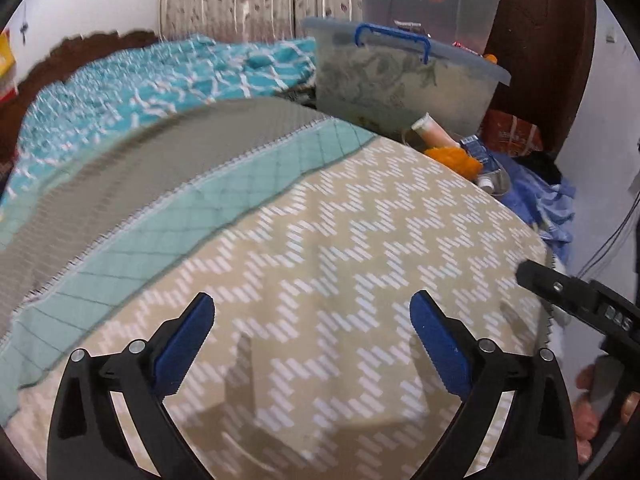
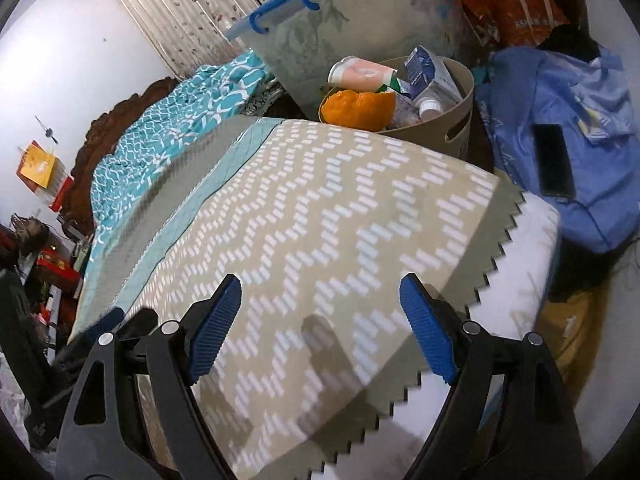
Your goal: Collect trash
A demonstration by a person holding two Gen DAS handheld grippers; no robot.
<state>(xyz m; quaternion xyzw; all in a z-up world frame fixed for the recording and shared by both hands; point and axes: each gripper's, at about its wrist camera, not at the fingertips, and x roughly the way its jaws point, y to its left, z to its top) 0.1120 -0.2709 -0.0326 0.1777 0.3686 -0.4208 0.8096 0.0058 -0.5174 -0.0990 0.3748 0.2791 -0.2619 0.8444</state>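
Note:
A tan waste bin (image 2: 448, 128) stands beyond the far corner of the bed and holds trash: an orange crumpled piece (image 2: 356, 110), a paper cup (image 2: 360, 74), a blue and white carton (image 2: 426, 74) and a small white bottle (image 2: 430, 106). In the left wrist view the same trash (image 1: 454, 158) shows past the bed edge. My left gripper (image 1: 312, 334) is open and empty above the beige zigzag blanket (image 1: 320, 240). My right gripper (image 2: 320, 328) is open and empty above the blanket (image 2: 320, 200), near its toothed edge.
A clear storage tub with a blue handle (image 2: 344, 24) stands behind the bin. A blue cloth bag (image 2: 560, 148) with a black phone (image 2: 554, 160) lies to the right. A teal quilt (image 1: 140, 88) covers the far bed. The right gripper's body (image 1: 580, 300) shows at the left view's right edge.

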